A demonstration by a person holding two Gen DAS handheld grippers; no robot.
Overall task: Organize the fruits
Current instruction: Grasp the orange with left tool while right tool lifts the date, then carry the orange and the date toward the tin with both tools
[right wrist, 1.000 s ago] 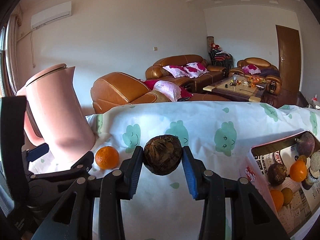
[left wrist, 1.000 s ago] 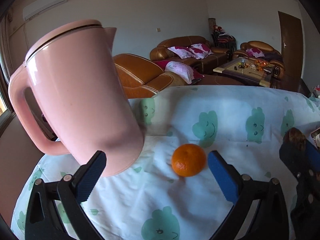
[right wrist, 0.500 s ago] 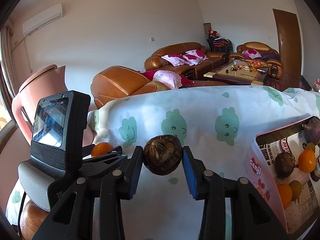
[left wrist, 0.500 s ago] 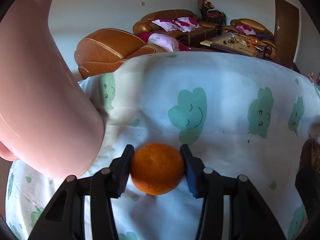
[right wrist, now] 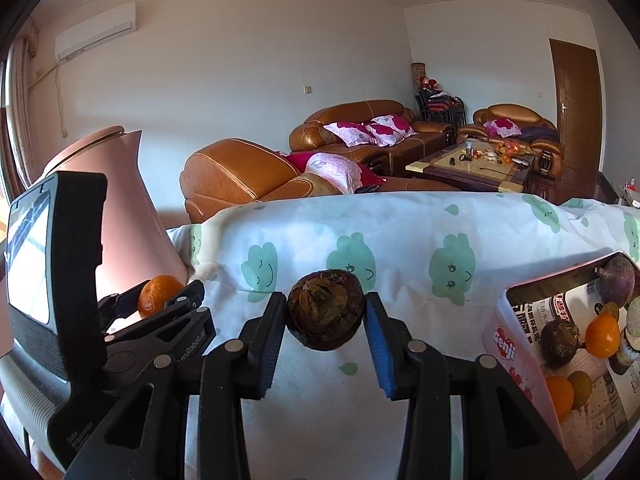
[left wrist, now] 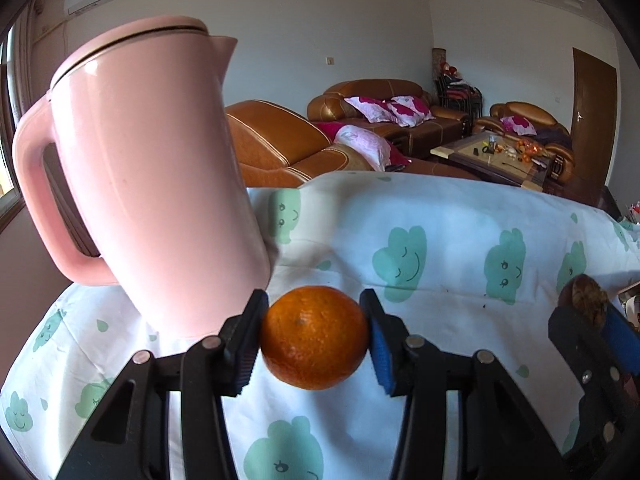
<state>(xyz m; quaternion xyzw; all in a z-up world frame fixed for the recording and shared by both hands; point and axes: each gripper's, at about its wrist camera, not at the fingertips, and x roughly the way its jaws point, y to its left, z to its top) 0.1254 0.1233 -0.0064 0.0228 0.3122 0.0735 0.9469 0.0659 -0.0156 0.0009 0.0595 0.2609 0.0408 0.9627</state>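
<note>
Lifted clear of the cloud-print tablecloth (left wrist: 440, 240) since half a second ago, the orange (left wrist: 315, 337) now rides clamped in the left gripper (left wrist: 315, 338), the pink kettle (left wrist: 152, 184) at its ten o'clock. The right gripper (right wrist: 325, 316) grips a dark brown fruit (right wrist: 325, 309). At its three o'clock, the pink box (right wrist: 516, 354) already holds several fruits; these two apparently remain to be delivered.
</note>
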